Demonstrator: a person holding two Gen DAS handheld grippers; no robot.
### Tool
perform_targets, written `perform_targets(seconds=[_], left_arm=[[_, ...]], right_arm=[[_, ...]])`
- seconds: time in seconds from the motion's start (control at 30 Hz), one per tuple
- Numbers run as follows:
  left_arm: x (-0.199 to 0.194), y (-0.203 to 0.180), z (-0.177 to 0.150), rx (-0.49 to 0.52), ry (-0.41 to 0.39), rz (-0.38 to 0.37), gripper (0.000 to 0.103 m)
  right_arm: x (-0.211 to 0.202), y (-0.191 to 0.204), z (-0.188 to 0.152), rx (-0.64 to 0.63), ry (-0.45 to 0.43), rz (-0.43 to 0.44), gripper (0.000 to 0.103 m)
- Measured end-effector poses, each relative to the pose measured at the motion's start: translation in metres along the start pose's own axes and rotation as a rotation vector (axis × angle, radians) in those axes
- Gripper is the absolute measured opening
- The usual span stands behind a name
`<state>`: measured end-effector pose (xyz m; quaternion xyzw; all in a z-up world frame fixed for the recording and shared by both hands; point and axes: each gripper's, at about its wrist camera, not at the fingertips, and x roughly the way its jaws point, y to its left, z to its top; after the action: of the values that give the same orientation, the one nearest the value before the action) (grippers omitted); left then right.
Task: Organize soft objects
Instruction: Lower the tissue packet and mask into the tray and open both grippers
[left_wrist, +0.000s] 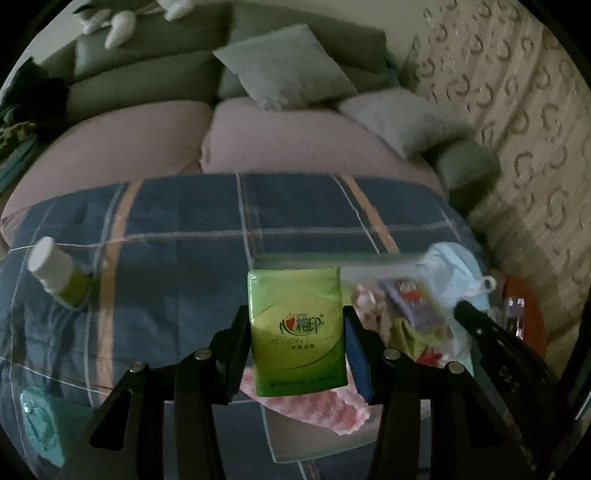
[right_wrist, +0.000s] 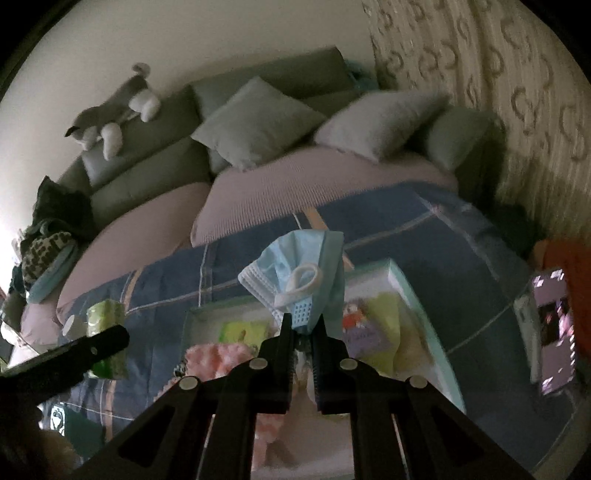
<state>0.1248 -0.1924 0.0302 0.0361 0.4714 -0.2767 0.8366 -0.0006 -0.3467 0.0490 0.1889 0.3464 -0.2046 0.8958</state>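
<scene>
My left gripper (left_wrist: 295, 317) is shut on a green tissue pack (left_wrist: 297, 328) and holds it upright above the near corner of a pale green box (right_wrist: 421, 317). My right gripper (right_wrist: 303, 325) is shut on a light blue face mask (right_wrist: 299, 273) and holds it over the same box. The mask also shows at the right of the left wrist view (left_wrist: 454, 273). A pink knitted cloth (left_wrist: 325, 406) and colourful packets (right_wrist: 365, 332) lie in the box. The tissue pack shows at the left of the right wrist view (right_wrist: 107, 314).
The box rests on a blue plaid quilt (left_wrist: 166, 221) spread over a sofa (left_wrist: 277, 144) with several cushions (right_wrist: 255, 122). A white-capped bottle (left_wrist: 55, 273) lies on the quilt at left. A plush toy (right_wrist: 110, 114) sits on the backrest. A phone (right_wrist: 554, 325) lies at right.
</scene>
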Motion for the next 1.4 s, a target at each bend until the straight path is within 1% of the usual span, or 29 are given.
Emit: perform_targets(seconds=[0.1,0.3,0.37,0.4,0.57,0.67,0.77,0.83,0.9,0.97,1.0,1.03,1.13,1.17,1.2,1.23,1.27,1.3,1.33,1.4], left_arm=[[0.023,-0.012,-0.008,0.033,0.066,0.001,0.049],[0.052,-0.027,-0.022,0.082,0.158,-0.011,0.049],[0.060,-0.030,-0.026,0.092,0.185,-0.003,0.049],[0.064,-0.030,-0.027,0.092,0.195,-0.001,0.049],[0.072,-0.029,-0.029,0.082,0.227,-0.012,0.050],[0.071,-0.029,-0.027,0.074,0.229,-0.031,0.051],[0.064,-0.028,-0.023,0.076,0.212,-0.035,0.053],[0.058,-0.027,-0.020,0.073,0.196,-0.038,0.059],[0.052,-0.024,-0.017,0.064,0.179,-0.042,0.060],[0.045,-0.020,-0.015,0.055,0.164,-0.043,0.062],[0.042,-0.018,-0.013,0.048,0.155,-0.041,0.065],[0.038,-0.015,-0.011,0.042,0.143,-0.039,0.069],[0.030,-0.009,-0.007,0.029,0.113,-0.021,0.072],[0.028,-0.007,-0.006,0.024,0.104,-0.014,0.073],[0.026,-0.004,-0.005,0.017,0.094,-0.008,0.075],[0.023,0.000,-0.004,0.007,0.084,-0.001,0.080],[0.021,0.004,-0.004,-0.005,0.073,0.011,0.084],[0.018,0.009,-0.005,-0.017,0.057,0.031,0.087],[0.016,0.013,-0.006,-0.024,0.045,0.050,0.087],[0.012,0.022,-0.009,-0.040,0.028,0.087,0.087]], right_arm=[[0.016,-0.006,-0.006,0.021,0.079,0.001,0.009],[0.042,-0.008,-0.018,0.005,0.204,-0.023,0.009],[0.046,-0.011,-0.023,0.011,0.231,-0.027,0.010],[0.048,-0.012,-0.024,0.011,0.242,-0.028,0.013],[0.055,-0.012,-0.030,0.005,0.282,-0.036,0.013],[0.055,-0.012,-0.029,0.010,0.284,-0.037,0.013],[0.053,-0.014,-0.027,0.022,0.282,-0.038,0.013],[0.052,-0.014,-0.024,0.025,0.275,-0.040,0.013],[0.050,-0.014,-0.022,0.023,0.270,-0.045,0.013],[0.049,-0.014,-0.021,0.022,0.267,-0.050,0.016],[0.048,-0.014,-0.020,0.023,0.266,-0.051,0.019],[0.047,-0.013,-0.019,0.022,0.265,-0.051,0.019],[0.045,-0.012,-0.018,0.016,0.259,-0.057,0.020],[0.045,-0.011,-0.018,0.012,0.260,-0.057,0.021],[0.045,-0.010,-0.018,0.008,0.261,-0.055,0.028],[0.044,-0.008,-0.018,0.003,0.261,-0.051,0.039],[0.044,-0.006,-0.018,-0.003,0.260,-0.047,0.047],[0.043,-0.004,-0.018,-0.011,0.257,-0.041,0.061],[0.043,-0.001,-0.019,-0.019,0.253,-0.038,0.064],[0.042,0.004,-0.019,-0.037,0.250,-0.039,0.064]])
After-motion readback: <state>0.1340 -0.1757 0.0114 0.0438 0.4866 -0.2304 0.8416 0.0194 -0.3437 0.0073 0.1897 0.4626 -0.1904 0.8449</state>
